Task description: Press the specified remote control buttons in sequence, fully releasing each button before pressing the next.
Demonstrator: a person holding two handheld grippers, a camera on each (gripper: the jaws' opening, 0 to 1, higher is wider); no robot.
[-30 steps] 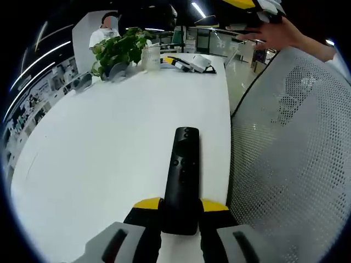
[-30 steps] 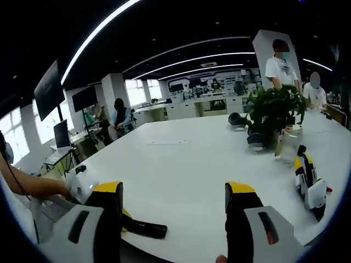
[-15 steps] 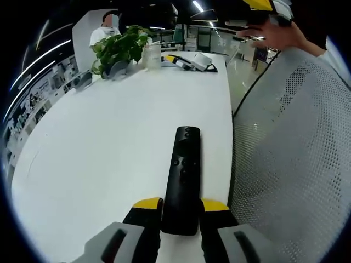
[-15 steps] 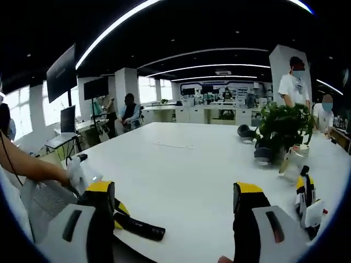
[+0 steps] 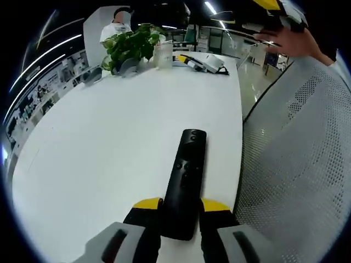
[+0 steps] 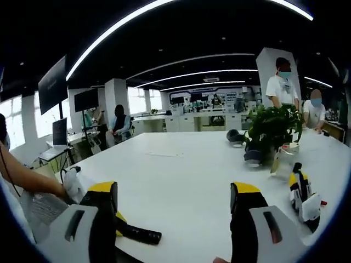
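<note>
Left gripper (image 5: 181,211) pinches the rear end of the slim black remote (image 5: 185,178) at lower centre, a light, rigid, likely slick body, while the right gripper (image 6: 174,194) hangs spread and empty.

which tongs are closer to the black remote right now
Left. The left tongs clamp the black remote at its near end; the right tongs are open, with it beyond their left jaw.
</note>
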